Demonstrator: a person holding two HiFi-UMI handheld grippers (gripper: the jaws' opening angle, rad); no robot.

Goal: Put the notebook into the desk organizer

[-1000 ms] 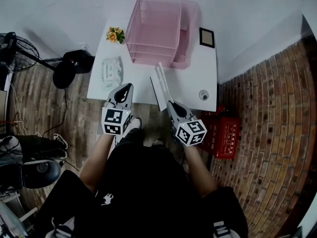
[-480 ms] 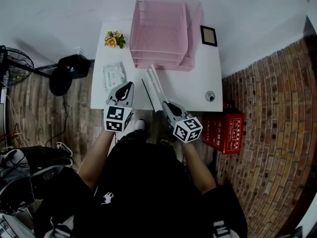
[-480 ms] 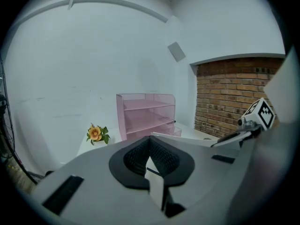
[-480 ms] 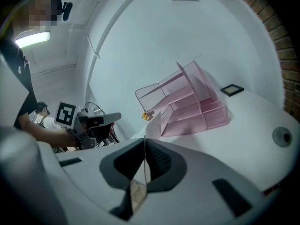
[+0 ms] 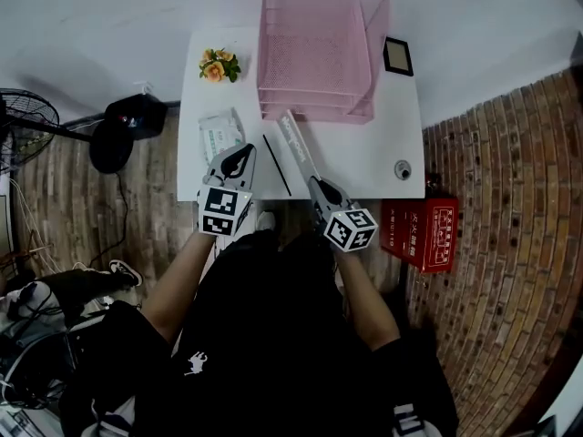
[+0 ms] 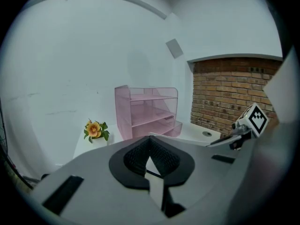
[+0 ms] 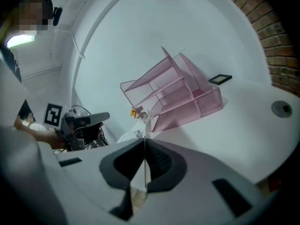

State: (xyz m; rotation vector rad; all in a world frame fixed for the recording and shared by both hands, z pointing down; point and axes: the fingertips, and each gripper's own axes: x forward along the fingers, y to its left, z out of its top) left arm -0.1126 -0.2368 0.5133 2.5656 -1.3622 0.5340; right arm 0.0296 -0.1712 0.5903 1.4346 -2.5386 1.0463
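- Right gripper [image 5: 319,186] is clamped on the thin white notebook [image 5: 296,139]. Its own view shows the jaws pressed onto the notebook's near edge, with the sheet standing edge-on between the pads.
- The notebook is up off the white desk [image 5: 364,162], held on edge over the middle of the near half. Its far end points at the pink wire-mesh desk organizer [image 5: 314,107], close to the open front but not inside any tier.
- The organizer stands at the desk's far edge, its tiers stepped and its trays empty.
- Left gripper [image 5: 240,156] hovers at the near edge, left of the notebook. Its jaws are closed together, with nothing between them.
- Just beyond the left gripper, a white pack of wipes [image 5: 219,133] lies by the left edge.
- A small orange flower with green leaves [image 5: 216,65] sits at the far left corner.
- A small black-framed picture [image 5: 397,55] is at the far right corner, beside the organizer.
- A little round grey object [image 5: 402,168] sits near the right near corner.
- On the floor, a red box [image 5: 428,235] rests by the desk's right side.
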